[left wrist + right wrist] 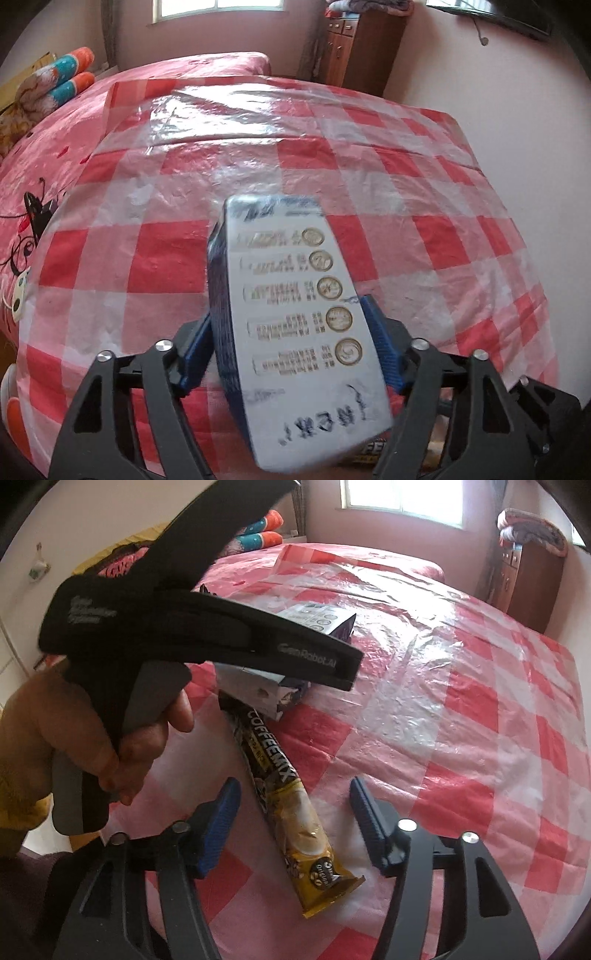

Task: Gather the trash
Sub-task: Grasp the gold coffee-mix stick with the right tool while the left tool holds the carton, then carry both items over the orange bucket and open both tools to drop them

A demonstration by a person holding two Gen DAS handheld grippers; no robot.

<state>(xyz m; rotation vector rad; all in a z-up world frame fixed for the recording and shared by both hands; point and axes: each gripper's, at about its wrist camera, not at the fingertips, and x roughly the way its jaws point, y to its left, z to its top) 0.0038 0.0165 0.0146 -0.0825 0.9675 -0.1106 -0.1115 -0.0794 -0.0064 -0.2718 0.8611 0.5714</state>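
Note:
My left gripper [291,332] is shut on a flat white and blue carton [295,314] with gold seals, held above the red checked plastic sheet [184,177]. The carton also shows in the right wrist view [317,618], partly hidden behind the left gripper's black body [207,627]. My right gripper [293,812] is open, its blue fingers on either side of a yellow and black coffee mix sachet [291,805] lying on the sheet [443,701].
The sheet covers a pink bed [37,177]. Rolled blankets [62,81] lie at the bed's far left. A wooden cabinet [354,48] stands by the far wall. A person's hand [110,734] holds the left gripper's handle.

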